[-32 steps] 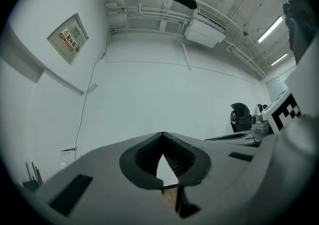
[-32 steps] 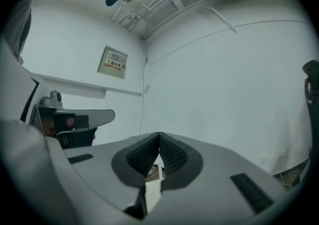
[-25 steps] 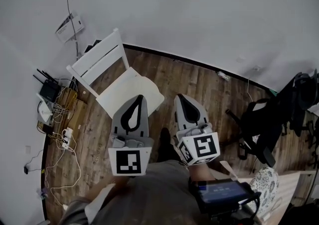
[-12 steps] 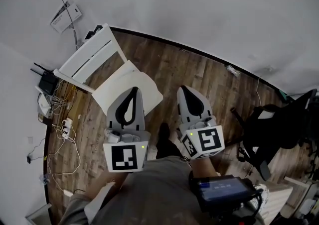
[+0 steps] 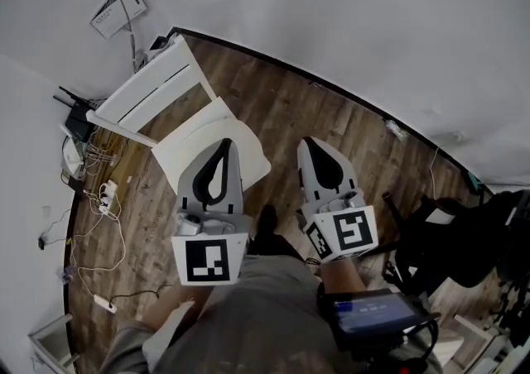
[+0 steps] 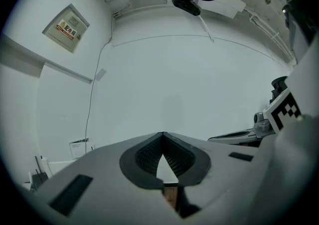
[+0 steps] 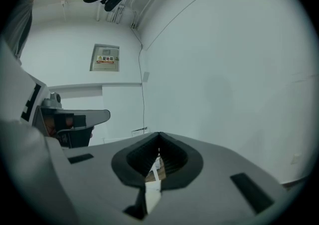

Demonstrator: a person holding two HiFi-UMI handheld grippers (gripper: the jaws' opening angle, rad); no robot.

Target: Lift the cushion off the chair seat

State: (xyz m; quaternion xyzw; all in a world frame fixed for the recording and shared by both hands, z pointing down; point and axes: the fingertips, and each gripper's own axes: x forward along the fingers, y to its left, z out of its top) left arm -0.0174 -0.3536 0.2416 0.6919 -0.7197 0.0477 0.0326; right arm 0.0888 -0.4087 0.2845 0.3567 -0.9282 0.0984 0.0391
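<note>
The cushion [image 5: 189, 149] lies on the chair [image 5: 142, 93], beside cables [image 5: 106, 213].

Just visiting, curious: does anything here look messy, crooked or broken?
Only the cables sprawl in a loose tangle on the floor beside the white chair. The cushion lies flat on its seat; nothing looks spilled.

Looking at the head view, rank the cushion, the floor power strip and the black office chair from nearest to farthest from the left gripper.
From the left gripper:
1. cushion, right under its jaws in this view.
2. power strip, on the floor to the left, among the cables.
3. black office chair, far over on the right side.
</note>
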